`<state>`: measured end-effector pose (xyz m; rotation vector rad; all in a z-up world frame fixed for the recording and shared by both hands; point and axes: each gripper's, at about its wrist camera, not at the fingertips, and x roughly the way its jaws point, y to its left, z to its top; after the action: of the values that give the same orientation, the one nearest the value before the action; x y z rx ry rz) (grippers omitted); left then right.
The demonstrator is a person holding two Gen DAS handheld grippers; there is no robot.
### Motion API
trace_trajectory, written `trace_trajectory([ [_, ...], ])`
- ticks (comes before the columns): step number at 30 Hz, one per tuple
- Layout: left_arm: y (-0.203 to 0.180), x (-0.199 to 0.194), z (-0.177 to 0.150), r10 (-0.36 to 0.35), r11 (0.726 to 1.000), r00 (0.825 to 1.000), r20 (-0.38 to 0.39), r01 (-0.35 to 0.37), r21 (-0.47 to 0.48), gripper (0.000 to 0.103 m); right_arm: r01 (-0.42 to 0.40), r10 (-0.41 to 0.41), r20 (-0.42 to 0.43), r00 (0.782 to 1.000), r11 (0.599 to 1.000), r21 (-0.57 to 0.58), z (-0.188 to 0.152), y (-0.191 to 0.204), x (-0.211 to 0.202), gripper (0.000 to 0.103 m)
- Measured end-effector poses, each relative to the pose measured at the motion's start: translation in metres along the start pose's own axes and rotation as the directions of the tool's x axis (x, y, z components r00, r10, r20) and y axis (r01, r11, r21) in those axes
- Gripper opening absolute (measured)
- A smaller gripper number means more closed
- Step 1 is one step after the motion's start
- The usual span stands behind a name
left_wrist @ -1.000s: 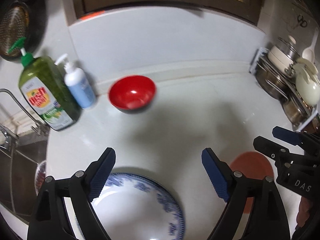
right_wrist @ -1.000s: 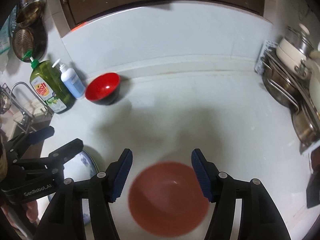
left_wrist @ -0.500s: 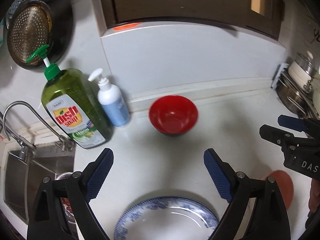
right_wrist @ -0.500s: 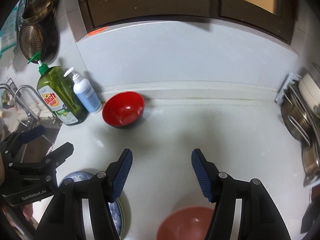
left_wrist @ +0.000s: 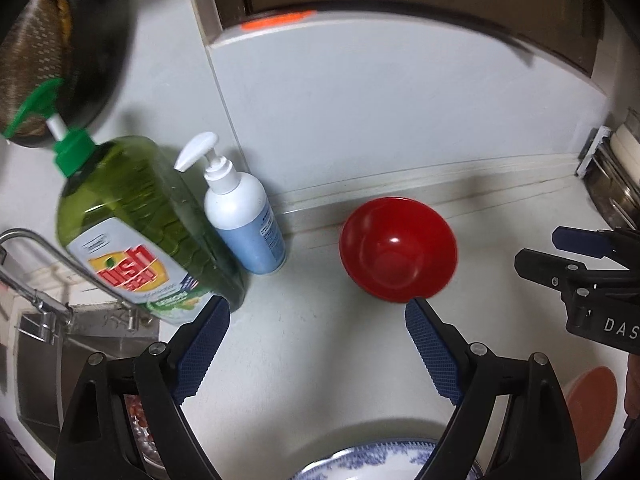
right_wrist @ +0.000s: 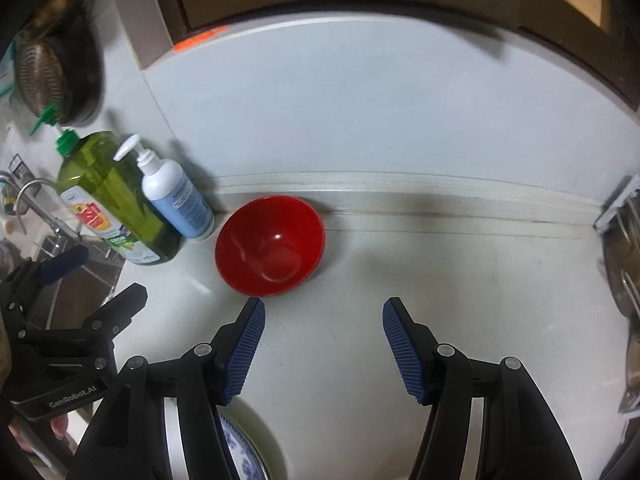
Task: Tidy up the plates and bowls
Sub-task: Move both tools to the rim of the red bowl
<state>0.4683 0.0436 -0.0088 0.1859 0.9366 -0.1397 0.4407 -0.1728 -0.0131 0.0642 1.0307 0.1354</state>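
Note:
A red bowl (left_wrist: 398,248) sits upright on the white counter near the back wall; it also shows in the right wrist view (right_wrist: 270,250). My left gripper (left_wrist: 316,320) is open and empty, just short of the bowl. My right gripper (right_wrist: 324,320) is open and empty, a little right of the bowl. A blue-and-white plate (left_wrist: 380,462) lies under the left gripper and shows in the right wrist view (right_wrist: 240,452). A terracotta bowl (left_wrist: 592,408) sits at the lower right of the left wrist view.
A green dish-soap bottle (left_wrist: 136,232) and a white-and-blue pump bottle (left_wrist: 244,220) stand left of the red bowl. A sink with a faucet (left_wrist: 44,260) is at the far left. A rack of pots (right_wrist: 624,264) is at the right.
Both grippers have moved forward toward the red bowl. The blue-and-white plate and the terracotta bowl have slid back toward the bottom of the views. Both grippers stay open.

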Motion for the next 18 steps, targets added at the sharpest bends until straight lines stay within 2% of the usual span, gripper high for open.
trace_trajectory([
  [14,-0.007,0.084,0.025,-0.019,0.999,0.994,-0.103,0.023,0.034,0.084,-0.019,0.026,-0.114,0.993,0.998,0.065,0.031,-0.004,0.078,0.062],
  [18,-0.008,0.099,0.031,-0.021,0.999,0.992,-0.123,0.026,0.034,0.078,-0.034,0.051,-0.155,0.987,0.994,0.107,0.035,-0.007,0.096,0.055],
])
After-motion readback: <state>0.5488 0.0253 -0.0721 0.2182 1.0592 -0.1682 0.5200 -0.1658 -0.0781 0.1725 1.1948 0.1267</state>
